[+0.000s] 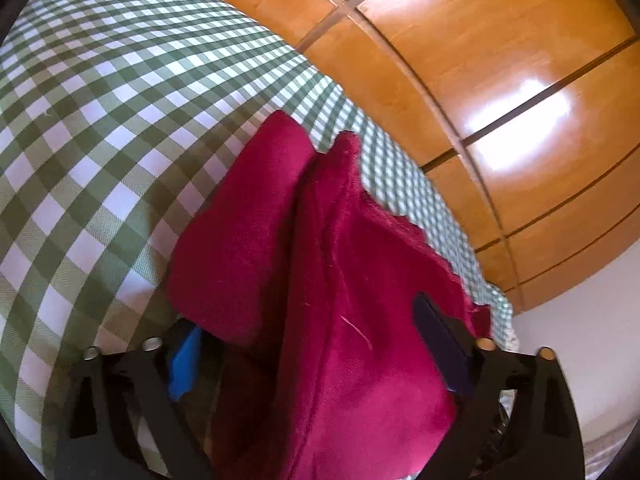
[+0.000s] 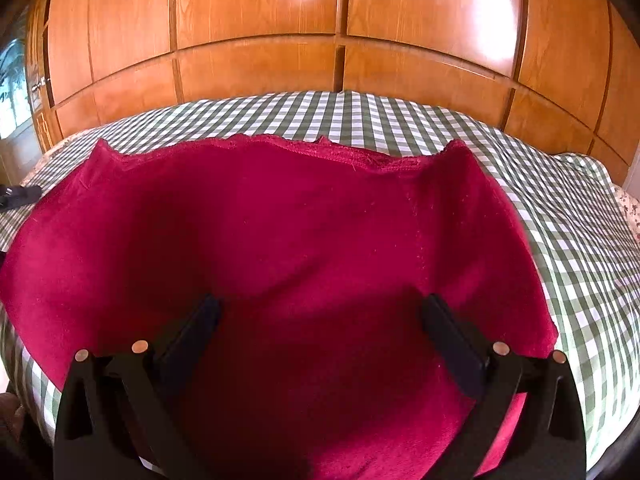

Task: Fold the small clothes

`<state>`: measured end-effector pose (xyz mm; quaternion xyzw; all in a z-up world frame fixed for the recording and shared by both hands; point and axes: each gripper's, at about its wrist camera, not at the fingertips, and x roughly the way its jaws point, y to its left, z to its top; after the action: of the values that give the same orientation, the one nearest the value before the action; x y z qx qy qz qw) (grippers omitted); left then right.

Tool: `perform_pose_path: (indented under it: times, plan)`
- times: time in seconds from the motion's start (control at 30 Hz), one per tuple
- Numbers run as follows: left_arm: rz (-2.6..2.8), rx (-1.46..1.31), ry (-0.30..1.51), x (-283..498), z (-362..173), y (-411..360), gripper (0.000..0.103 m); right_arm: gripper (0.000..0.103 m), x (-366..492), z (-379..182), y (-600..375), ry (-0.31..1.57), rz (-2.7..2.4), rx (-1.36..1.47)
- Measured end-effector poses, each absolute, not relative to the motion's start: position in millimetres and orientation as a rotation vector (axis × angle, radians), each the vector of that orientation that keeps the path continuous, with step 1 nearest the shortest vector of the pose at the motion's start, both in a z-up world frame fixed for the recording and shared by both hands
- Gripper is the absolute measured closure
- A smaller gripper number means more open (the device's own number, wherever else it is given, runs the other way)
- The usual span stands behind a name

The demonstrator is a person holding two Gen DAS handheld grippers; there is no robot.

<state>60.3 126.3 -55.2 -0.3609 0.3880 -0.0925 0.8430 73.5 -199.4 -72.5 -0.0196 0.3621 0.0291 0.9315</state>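
on the green checked bedspread (image 2: 400, 120) the crimson fleece garment (image 2: 280, 220) lies unfolded; right gripper (image 2: 320, 312) and left gripper (image 1: 304, 332) both gape, released.

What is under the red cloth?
The red cloth lies on a green checked cover, which shows all around it. Anything else hidden beneath the cloth cannot be seen.

Red garment (image 1: 320, 280) bunched between wide-set left gripper (image 1: 304, 336), checked bedcover (image 1: 100, 140)
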Motion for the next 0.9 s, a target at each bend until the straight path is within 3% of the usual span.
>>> perform_pose_path:
  times: [0.03, 0.1, 0.37, 0.4, 0.5, 0.73, 0.87, 0.9]
  plan:
    - [-0.172, -0.751, 0.828, 62, -57, 126, 0.031, 0.002, 73, -72, -200, 0.737, 0.061, -0.037]
    - [-0.152, -0.748, 0.837, 65, -60, 126, 0.037, 0.002, 72, -72, -200, 0.728, 0.062, -0.033]
    - [-0.238, -0.893, 0.789, 62, -68, 141, 0.037, 0.002, 70, -72, -199, 0.713, 0.061, -0.025]
    - [-0.246, -0.886, 0.794, 63, -68, 140, 0.039, 0.002, 70, -72, -199, 0.713, 0.062, -0.025]
    - [-0.272, -0.859, 0.818, 69, -68, 136, 0.06, 0.002, 70, -72, -199, 0.712, 0.062, -0.023]
    - [-0.225, -0.773, 0.837, 77, -63, 126, 0.07, 0.002, 70, -72, -199, 0.71, 0.064, -0.019]
    - [-0.205, -0.788, 0.849, 69, -63, 131, 0.07, 0.002, 70, -71, -199, 0.71, 0.067, -0.017]
    - [-0.191, -0.796, 0.846, 65, -62, 134, 0.065, 0.002, 71, -71, -199, 0.71, 0.067, -0.016]
